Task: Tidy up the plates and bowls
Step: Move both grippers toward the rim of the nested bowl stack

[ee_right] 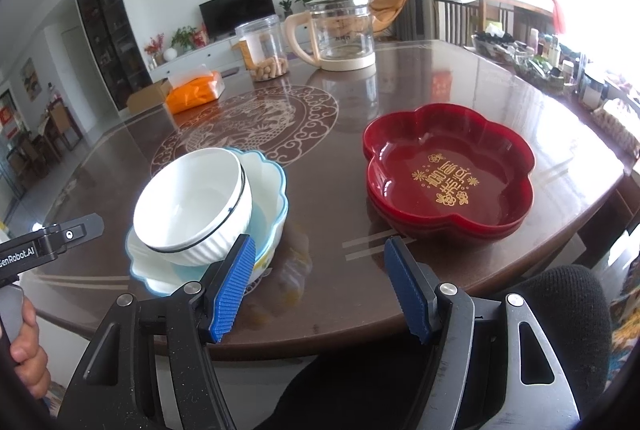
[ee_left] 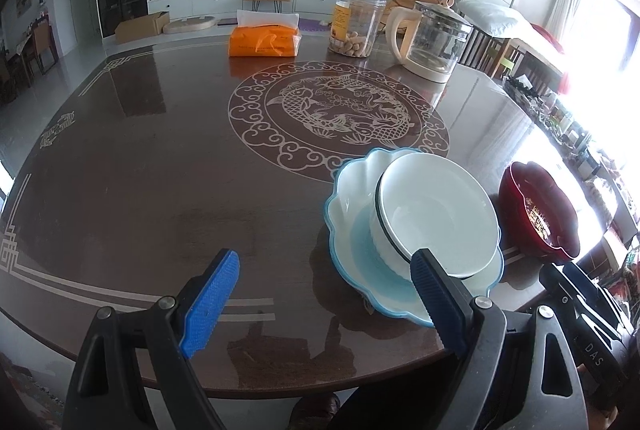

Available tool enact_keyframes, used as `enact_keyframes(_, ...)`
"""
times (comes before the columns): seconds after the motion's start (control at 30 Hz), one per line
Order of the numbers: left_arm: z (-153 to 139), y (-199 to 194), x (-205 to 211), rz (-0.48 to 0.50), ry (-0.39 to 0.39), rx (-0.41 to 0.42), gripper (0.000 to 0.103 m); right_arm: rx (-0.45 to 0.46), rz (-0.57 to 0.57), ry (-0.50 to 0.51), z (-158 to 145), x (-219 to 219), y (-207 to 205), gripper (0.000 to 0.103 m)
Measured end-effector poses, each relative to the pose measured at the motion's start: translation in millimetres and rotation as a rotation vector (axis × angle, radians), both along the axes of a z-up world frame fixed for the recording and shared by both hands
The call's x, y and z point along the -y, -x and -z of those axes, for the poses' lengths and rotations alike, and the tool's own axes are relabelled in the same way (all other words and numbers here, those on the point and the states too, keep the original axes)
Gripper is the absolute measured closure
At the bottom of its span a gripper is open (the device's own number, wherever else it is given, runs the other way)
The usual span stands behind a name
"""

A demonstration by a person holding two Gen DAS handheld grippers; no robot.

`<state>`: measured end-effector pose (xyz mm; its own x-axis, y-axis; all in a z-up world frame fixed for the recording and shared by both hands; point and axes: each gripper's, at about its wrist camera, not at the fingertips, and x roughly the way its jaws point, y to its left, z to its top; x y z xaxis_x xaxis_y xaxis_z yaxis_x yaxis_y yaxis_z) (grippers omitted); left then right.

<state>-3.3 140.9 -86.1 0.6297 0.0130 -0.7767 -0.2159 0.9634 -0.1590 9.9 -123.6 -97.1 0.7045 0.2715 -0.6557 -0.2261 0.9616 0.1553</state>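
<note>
**A:** Where are the dishes?

**B:** On a dark brown tabletop (ee_right: 440, 78). A white ribbed bowl (ee_right: 192, 206) sits tilted inside a blue-rimmed scalloped dish (ee_right: 272, 198). Near it, to the right, lie stacked red flower-shaped plates (ee_right: 448, 170) with gold lettering.

**A:** And the tools?

**B:** The left hand-held gripper (ee_left: 324, 294) hangs spread wide with nothing between its pads, one finger overlapping the bowl in view. The right hand-held gripper (ee_right: 320, 282) is also spread and empty, between the two groups of dishes.

Worktop (ee_right: 420, 98): dark, glossy, mirror-like. White bowl (ee_right: 192, 206): glazed ceramic, ribbed outside. Red tray (ee_right: 448, 170): shiny, lacquer-like; tool pads (ee_right: 236, 286) ridged blue.
</note>
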Motion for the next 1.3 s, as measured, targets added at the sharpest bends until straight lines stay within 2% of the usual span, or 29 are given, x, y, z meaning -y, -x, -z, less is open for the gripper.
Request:
enact_keyframes(0.63,12.2,-8.4,-5.6,-0.019,0.032,-0.032,0.016,-0.019,-0.02,-0.014,9.8,-0.5,-5.3,0.032)
enact_keyframes(1.3,16.6,-11.3,-9.5,-0.034,0.031,-0.04,0.016,-0.028,-0.021,-0.013,12.0,-0.1,-6.3,0.032)
